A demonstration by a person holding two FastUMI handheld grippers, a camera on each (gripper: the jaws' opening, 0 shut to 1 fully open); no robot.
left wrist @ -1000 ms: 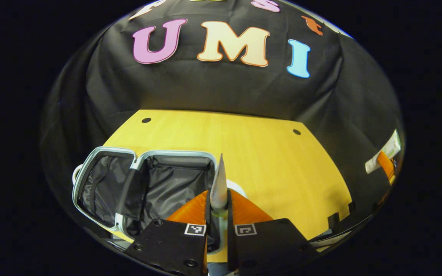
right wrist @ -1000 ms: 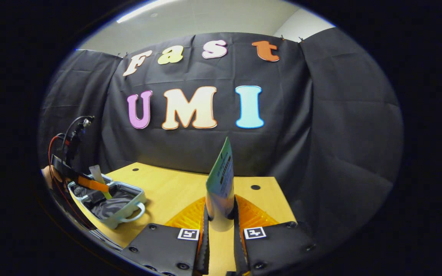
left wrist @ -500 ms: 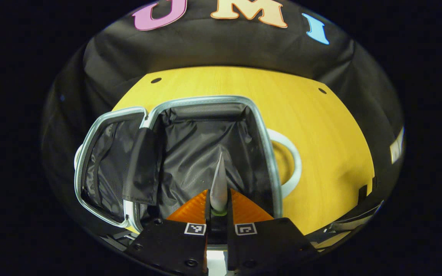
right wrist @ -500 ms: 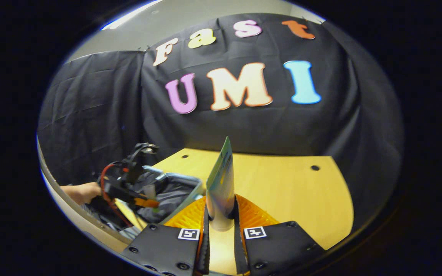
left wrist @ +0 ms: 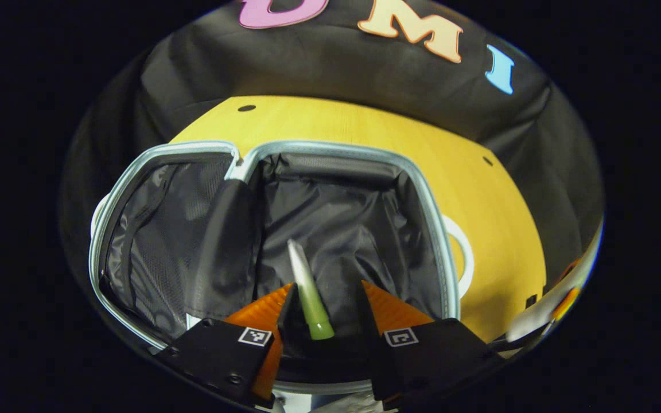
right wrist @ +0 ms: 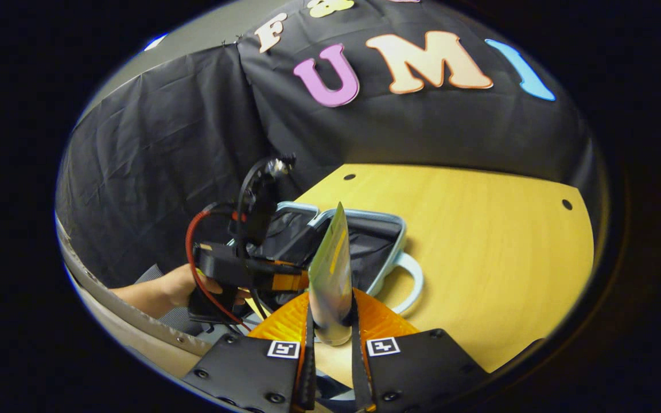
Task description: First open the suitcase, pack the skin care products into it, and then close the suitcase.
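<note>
While the suitcase [left wrist: 330,166] lies open on the smooth yellow wooden table [left wrist: 479,189], its two halves show crinkled black fabric lining inside a pale blue-grey rounded rim, with a white loop handle [left wrist: 463,252] on the right side. One slim tapered tube [left wrist: 306,289], white at the crimped end and green toward the cap, sits in the right half between the fingers of the left gripper [left wrist: 322,310]; those fingers are spread apart and neither presses on it. Whether the tube rests on the lining cannot be told.

From the right gripper view, the right gripper [right wrist: 331,324] is clamped on a second tube [right wrist: 330,275], a wider flat one with a glossy green-and-white face and a silvery base, standing upright between both ribbed fingers. Beyond it a hand [right wrist: 178,284] holds the left gripper [right wrist: 290,281] over the suitcase [right wrist: 359,229]
</note>
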